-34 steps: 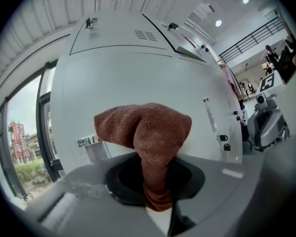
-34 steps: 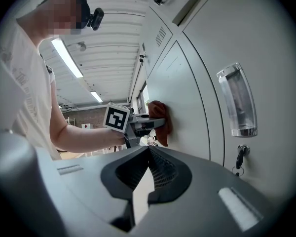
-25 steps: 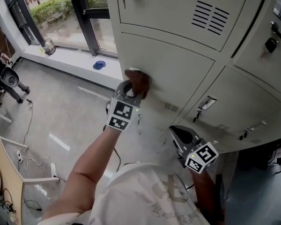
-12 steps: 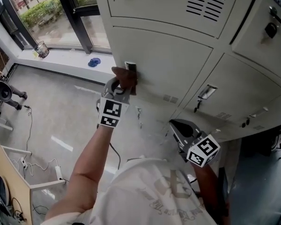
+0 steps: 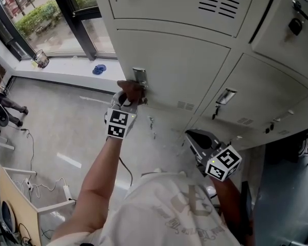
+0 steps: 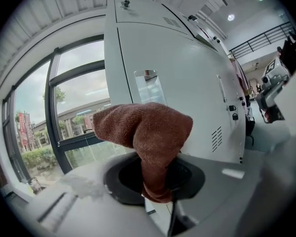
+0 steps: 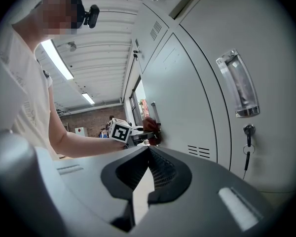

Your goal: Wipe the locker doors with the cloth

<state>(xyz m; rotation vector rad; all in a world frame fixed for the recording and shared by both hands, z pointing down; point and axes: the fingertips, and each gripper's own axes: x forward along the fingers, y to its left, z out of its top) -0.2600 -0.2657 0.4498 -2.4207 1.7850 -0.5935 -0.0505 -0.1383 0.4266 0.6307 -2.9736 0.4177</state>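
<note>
Brown knitted cloth (image 5: 133, 88), pinched in the left gripper (image 5: 128, 99), sits at the locker door's (image 5: 185, 65) left edge, just under the handle (image 5: 139, 76); the right gripper (image 5: 195, 139) hangs lower and farther off. In the left gripper view, the fingers clamp the cloth, bunched end toward the door. In the right gripper view, the fingers are pressed together, empty. No writing is legible.

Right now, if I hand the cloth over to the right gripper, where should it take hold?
Grip the bunched free end of the cloth that flops over beyond the shut jaws of the left gripper; the narrow stem is buried between them. Come from the right, alongside the locker door, since the door seems to back the cloth.
</note>
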